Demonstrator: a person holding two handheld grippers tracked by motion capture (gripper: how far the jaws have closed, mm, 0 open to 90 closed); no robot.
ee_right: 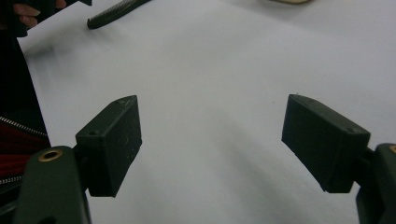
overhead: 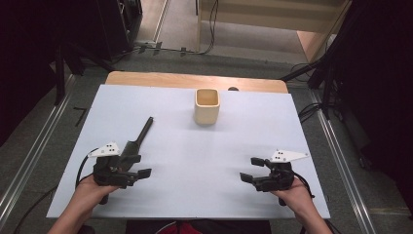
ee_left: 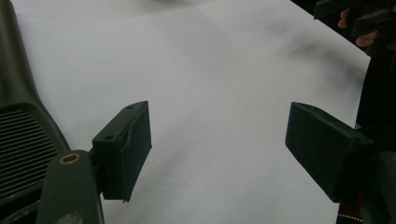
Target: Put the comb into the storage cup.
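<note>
A: Left gripper (overhead: 137,170) — what was noted?

B: Jaws were seen spread wide, nothing held between them. In the left gripper view (ee_left: 217,149) only bare white table sheet (ee_left: 210,70) was seen in the gap. The gripper was held low over the sheet, gripped by the left hand (overhead: 90,192).

A: And the dark brush-like tool (overhead: 135,141)?

B: It was found lying flat on the sheet, just beside the left gripper on its outer side, its handle pointed away from the gripper toward the far edge. In the left gripper view its ribbed dark body (ee_left: 18,140) was seen close beside the left jaw. Whether it was touched by the jaw could not be told.

A: Right gripper (overhead: 253,169)?

B: Also wide open, empty. In the right gripper view (ee_right: 210,149) only sheet was seen between the jaws; the tool (ee_right: 112,11) was seen far ahead and to the left. It was held by the right hand (overhead: 297,195).

A: Anything else logged?

B: A cream cup (overhead: 207,106) was noted, upright, well beyond both grippers, roughly between their lines. The two grippers were set well apart, jaws turned toward each other.
</note>
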